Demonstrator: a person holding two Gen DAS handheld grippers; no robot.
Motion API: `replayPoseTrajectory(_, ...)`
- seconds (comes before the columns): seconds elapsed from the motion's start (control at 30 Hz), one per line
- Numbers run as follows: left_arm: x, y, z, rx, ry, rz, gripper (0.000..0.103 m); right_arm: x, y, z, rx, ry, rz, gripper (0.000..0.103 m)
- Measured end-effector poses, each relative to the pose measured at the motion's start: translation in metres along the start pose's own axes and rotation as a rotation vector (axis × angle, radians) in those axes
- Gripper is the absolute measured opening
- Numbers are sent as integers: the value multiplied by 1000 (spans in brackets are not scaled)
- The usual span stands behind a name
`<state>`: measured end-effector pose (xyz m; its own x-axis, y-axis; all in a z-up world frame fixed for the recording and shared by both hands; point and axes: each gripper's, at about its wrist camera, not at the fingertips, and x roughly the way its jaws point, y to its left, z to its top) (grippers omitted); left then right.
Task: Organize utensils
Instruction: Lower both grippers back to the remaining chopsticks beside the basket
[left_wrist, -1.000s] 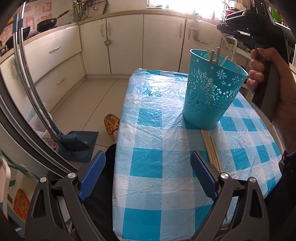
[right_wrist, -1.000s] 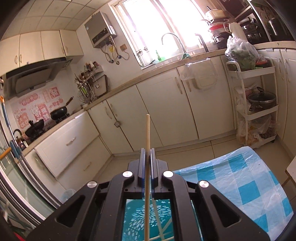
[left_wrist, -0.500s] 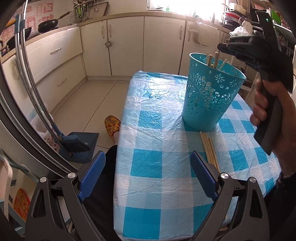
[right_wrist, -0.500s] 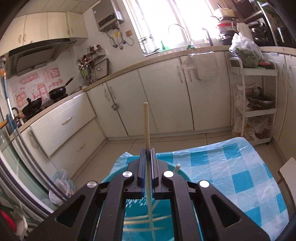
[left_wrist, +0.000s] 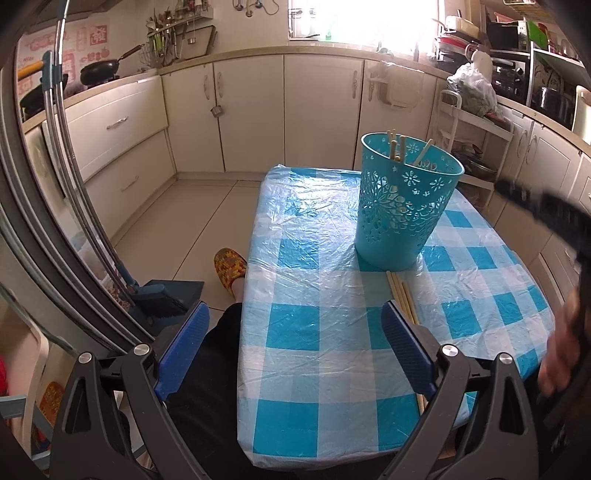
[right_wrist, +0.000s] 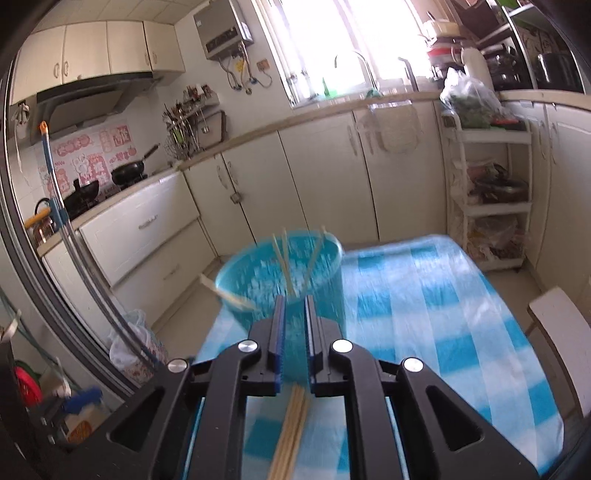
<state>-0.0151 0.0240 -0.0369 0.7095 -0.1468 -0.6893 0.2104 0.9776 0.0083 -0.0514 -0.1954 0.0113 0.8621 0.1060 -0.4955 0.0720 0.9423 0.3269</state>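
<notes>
A teal perforated basket (left_wrist: 404, 206) stands on the blue-checked table (left_wrist: 314, 332) and holds several wooden chopsticks (left_wrist: 397, 147). It also shows, blurred, in the right wrist view (right_wrist: 280, 277). A few more chopsticks (left_wrist: 400, 295) lie flat on the table in front of the basket, and show in the right wrist view (right_wrist: 291, 424). My left gripper (left_wrist: 295, 350) is wide open and empty above the table's near edge. My right gripper (right_wrist: 294, 325) has its jaws slightly apart with nothing between them, above the lying chopsticks and short of the basket.
Kitchen cabinets (left_wrist: 251, 114) line the back and left. A white rack (right_wrist: 487, 192) stands at the right. A dustpan and broom (left_wrist: 162, 299) sit on the floor left of the table. A slippered foot (left_wrist: 229, 267) is beside the table edge.
My right gripper let the chopstick go into the basket, opened slightly, and pulled back and down towards the chopsticks lying on the table. My left gripper stayed open and barely moved.
</notes>
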Motion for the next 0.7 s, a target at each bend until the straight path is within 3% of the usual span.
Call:
replayPoseTrajectory(0.2,-11,-3,-2,14,-18,-2,91,12,-9,-54,36,160,-18,10)
replayPoseTrajectory(0.33,-19,-4,-3,21,-31,1,92,25,-3,-72,22,235,-10,10)
replayPoseTrajectory(0.7,-38,2,-5,20,-61,6,93,28,12,-92,-19,287,-7,10)
